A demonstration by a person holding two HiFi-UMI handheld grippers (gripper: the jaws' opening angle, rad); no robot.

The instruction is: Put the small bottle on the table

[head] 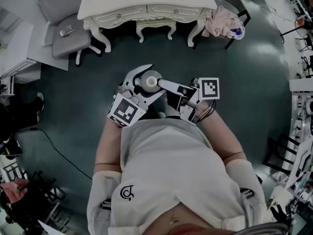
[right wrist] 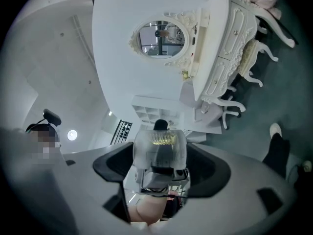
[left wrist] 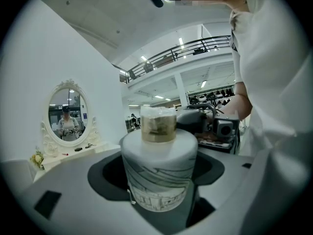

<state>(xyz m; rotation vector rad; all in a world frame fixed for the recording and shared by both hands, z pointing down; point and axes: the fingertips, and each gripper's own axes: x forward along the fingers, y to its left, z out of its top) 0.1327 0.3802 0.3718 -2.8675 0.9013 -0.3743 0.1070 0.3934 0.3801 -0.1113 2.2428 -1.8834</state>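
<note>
White and squat, the small bottle hangs mid-frame in the head view, over dark floor and well apart from the pale worktop at the top edge. The left claw clamps the bottle's body. The right claw comes in from the right, its jaws narrow on the wrapped cap. Only the left gripper view shows the line drawing on the body and, at its left edge, an oval mirror. In the right gripper view the cap hides the body.
</note>
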